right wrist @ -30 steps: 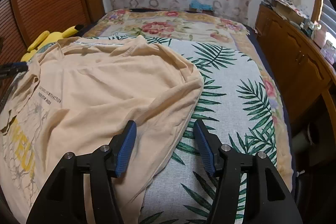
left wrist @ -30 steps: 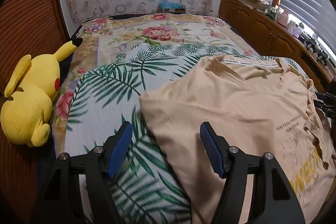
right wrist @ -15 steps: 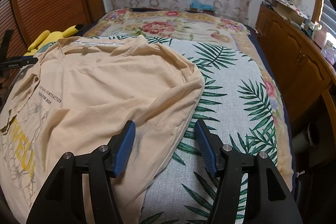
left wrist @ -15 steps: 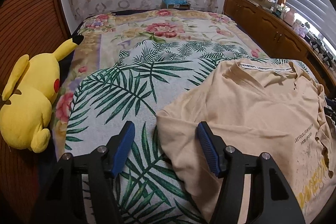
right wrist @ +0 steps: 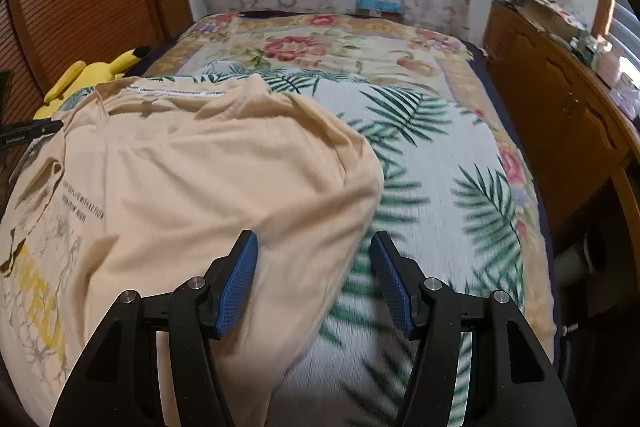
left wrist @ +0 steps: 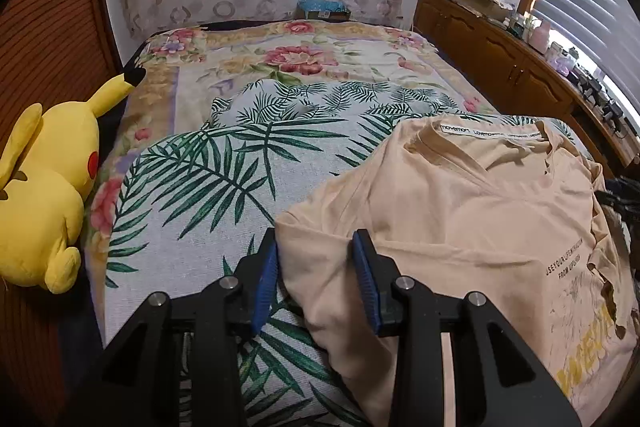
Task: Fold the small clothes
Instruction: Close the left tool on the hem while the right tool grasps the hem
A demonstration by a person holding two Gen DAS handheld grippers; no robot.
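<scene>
A peach T-shirt with dark lettering and a yellow print lies spread on the palm-leaf bedcover, collar away from me. My left gripper sits at the shirt's left sleeve corner. Its jaws are closing, with a bunched fold of fabric between the blue pads that is not clamped. In the right wrist view the same T-shirt fills the left half. My right gripper stands open over the shirt's right sleeve edge, with fabric under the left finger and bedcover under the right one.
A yellow plush toy lies at the bed's left edge against a slatted wooden wall. A long wooden cabinet loaded with small items runs along the right side under a window blind. A floral blanket covers the far half of the bed.
The left jaws have narrowed around the shirt's left sleeve corner, and the left view has shifted slightly along that edge. The right gripper stays open in about the same place.
</scene>
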